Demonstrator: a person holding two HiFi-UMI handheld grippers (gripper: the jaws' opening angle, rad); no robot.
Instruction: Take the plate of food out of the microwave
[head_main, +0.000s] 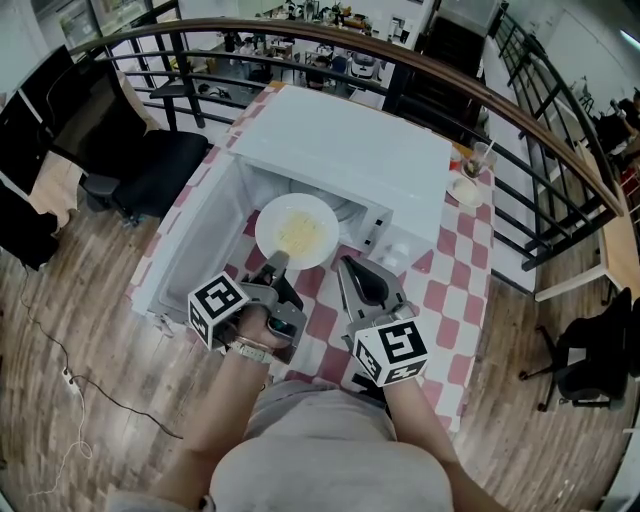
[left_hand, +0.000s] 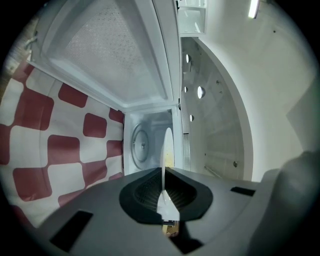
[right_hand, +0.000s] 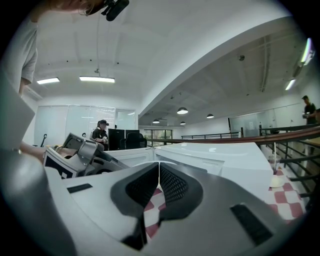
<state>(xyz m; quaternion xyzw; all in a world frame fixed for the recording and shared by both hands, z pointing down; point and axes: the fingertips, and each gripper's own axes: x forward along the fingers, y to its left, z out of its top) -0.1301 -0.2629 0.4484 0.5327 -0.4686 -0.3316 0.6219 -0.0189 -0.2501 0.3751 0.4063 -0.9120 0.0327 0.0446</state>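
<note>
Gripping the near rim of the plate (head_main: 296, 230), the left gripper (head_main: 277, 262) holds it in the air just in front of the microwave's (head_main: 350, 150) open mouth, over the checked cloth (head_main: 450, 290) near the table's front edge. The head view shows the plate from above, with a pale yellow patch of food (head_main: 298, 233) at its middle and the microwave door (head_main: 190, 240) swung wide towards the table's left edge.

The left gripper view is turned on its side and shows the plate (left_hand: 168, 145) edge-on as a thin white line. The left gripper (left_hand: 163, 172) has its dark pads clamped on that rim. Beyond it this view looks into the cavity, which the head view does not open up: the round turntable (left_hand: 141, 145) lies bare at the back.

The right gripper (head_main: 347, 262) hangs just right of the plate, apart from it. The right gripper view shows its jaws (right_hand: 159, 172) pressed together with nothing between them, only cloth showing below. This view also catches the left gripper (right_hand: 75, 155) from the side, the microwave's white top (right_hand: 215, 155) and a distant person (right_hand: 102, 131) by the glass wall.

A glass (head_main: 482, 155) and a small dish (head_main: 465, 190) stand at the table's far right corner, right of the microwave.
</note>
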